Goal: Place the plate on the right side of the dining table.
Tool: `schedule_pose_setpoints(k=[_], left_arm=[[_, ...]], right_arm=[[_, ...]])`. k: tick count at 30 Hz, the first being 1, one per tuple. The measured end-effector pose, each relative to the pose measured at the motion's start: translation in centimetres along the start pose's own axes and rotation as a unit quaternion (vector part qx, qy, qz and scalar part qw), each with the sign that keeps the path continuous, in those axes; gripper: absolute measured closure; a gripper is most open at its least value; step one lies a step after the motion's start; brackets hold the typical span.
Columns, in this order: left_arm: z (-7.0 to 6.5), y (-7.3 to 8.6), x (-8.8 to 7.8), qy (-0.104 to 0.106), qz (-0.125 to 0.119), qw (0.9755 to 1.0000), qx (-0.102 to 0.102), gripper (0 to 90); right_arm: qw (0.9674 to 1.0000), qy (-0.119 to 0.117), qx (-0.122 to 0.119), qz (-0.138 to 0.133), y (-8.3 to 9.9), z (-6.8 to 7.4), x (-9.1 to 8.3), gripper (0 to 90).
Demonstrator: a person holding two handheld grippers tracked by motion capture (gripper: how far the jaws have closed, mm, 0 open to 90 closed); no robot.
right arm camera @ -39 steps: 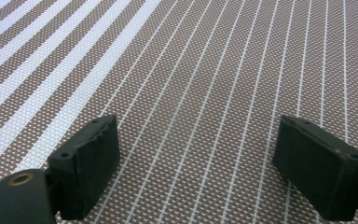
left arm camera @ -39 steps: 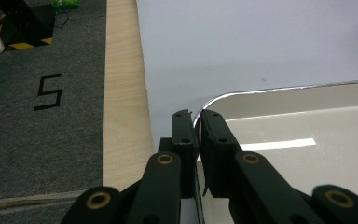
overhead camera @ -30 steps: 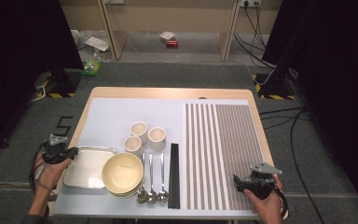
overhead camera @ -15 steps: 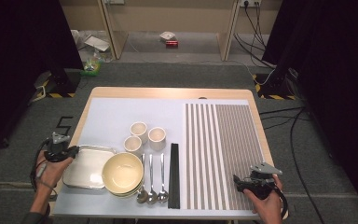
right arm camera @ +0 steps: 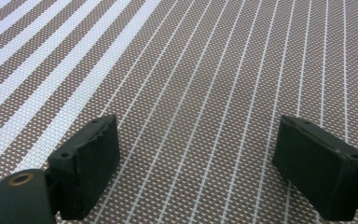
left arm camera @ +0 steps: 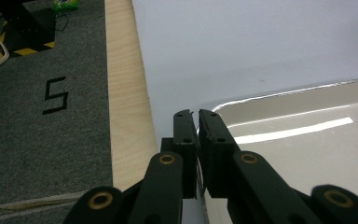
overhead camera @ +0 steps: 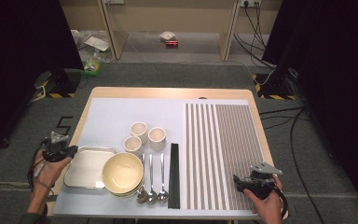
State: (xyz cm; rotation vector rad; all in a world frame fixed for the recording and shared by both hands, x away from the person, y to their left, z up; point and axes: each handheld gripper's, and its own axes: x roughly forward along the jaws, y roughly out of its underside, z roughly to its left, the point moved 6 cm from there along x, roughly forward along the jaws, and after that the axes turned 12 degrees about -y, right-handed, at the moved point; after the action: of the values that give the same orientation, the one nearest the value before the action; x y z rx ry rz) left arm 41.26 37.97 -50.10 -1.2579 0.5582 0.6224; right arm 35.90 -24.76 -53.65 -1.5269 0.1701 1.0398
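The metal tray lies at the near left of the surface, its shiny rolled rim pinched between the left tongs, which have just been closing and now grip that edge; otherwise nothing has shifted from the earlier frame. Just beyond the left tongs, a cream bowl overlaps the tray, with three spoons, black chopsticks and three small cups farther on. The right tongs stand wide open, empty, above a woven brown striped placemat. Grey carpet surrounds the pale wooden surface.
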Motion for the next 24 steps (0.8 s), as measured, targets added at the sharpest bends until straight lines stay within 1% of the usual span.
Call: schedule_pose_setpoints(k=[3, 4, 5, 6, 8, 9, 10, 11, 12, 13, 16, 17, 18, 19, 22, 23, 24], left_arm=[[-0.3, -0.1, 0.1, 0.001, 0.009, 0.9999, 0.013, 89.5], [-0.4, -0.2, 0.3, 0.000, 0.005, 1.0000, 0.007, 89.3], [-0.4, -0.3, 0.3, -0.004, 0.002, 1.0000, 0.007, 87.6], [-0.4, -0.4, 0.4, -0.006, 0.002, 1.0000, 0.004, 83.0], [-0.3, -0.5, 0.5, -0.004, 0.000, 1.0000, 0.002, 78.4], [-0.3, -0.5, 0.6, -0.006, -0.001, 1.0000, 0.005, 77.5], [-0.2, -0.4, 0.7, -0.005, 0.003, 0.9999, 0.008, 77.1], [-0.2, -0.3, 0.8, -0.007, 0.004, 0.9999, 0.007, 76.9], [-0.3, -0.2, 0.9, -0.004, 0.007, 0.9999, 0.007, 76.9], [-0.2, -0.1, 1.1, -0.004, 0.009, 0.9999, 0.008, 77.0], [-0.4, -0.2, 1.2, 0.012, -0.003, 0.9999, 0.000, 81.3], [-0.4, -0.2, 1.2, 0.014, -0.001, 0.9999, 0.004, 82.9], [-0.4, -0.2, 1.2, 0.013, 0.001, 0.9999, 0.007, 83.5], [-0.3, -0.4, 1.0, 0.008, 0.005, 0.9998, 0.016, 85.7], [-0.2, -0.4, 1.0, 0.013, 0.005, 0.9998, 0.010, 87.0], [-0.1, -0.4, 0.9, 0.018, 0.008, 0.9997, 0.013, 87.3], [-0.1, -0.4, 0.9, 0.017, 0.008, 0.9997, 0.014, 87.4]], right_arm=[[1.0000, 0.001, 0.000, 0.000, 0.0, 0.0, 0.0, 14.8], [1.0000, 0.000, -0.001, 0.000, 0.0, 0.0, 0.0, 14.8], [1.0000, 0.000, -0.001, 0.000, 0.0, 0.0, 0.0, 14.8], [1.0000, 0.001, -0.001, 0.000, 0.0, 0.0, 0.0, 14.8], [1.0000, 0.001, -0.001, 0.000, 0.0, 0.0, 0.0, 14.8], [1.0000, 0.001, 0.000, 0.000, 0.0, 0.0, 0.0, 14.8], [1.0000, 0.000, 0.000, 0.000, 0.0, 0.0, 0.0, 14.8], [1.0000, 0.000, 0.000, 0.000, 0.0, 0.0, 0.0, 14.8], [1.0000, 0.000, 0.000, 0.000, 0.0, 0.0, 0.0, 14.8], [1.0000, 0.000, -0.001, 0.000, 0.0, 0.0, 0.0, 14.8], [1.0000, 0.000, 0.000, 0.000, 0.0, 0.0, 0.0, 14.8], [1.0000, 0.000, -0.001, 0.000, 0.0, 0.0, 0.0, 14.8], [1.0000, 0.000, -0.001, 0.000, 0.0, 0.0, 0.0, 14.8], [1.0000, 0.001, -0.001, 0.000, 0.0, 0.0, 0.0, 14.8], [1.0000, 0.000, 0.000, 0.000, 0.0, 0.0, 0.0, 14.8], [1.0000, 0.000, 0.001, 0.000, 0.0, 0.0, 0.0, 14.8], [1.0000, 0.000, 0.001, 0.000, 0.0, 0.0, 0.0, 14.8]])
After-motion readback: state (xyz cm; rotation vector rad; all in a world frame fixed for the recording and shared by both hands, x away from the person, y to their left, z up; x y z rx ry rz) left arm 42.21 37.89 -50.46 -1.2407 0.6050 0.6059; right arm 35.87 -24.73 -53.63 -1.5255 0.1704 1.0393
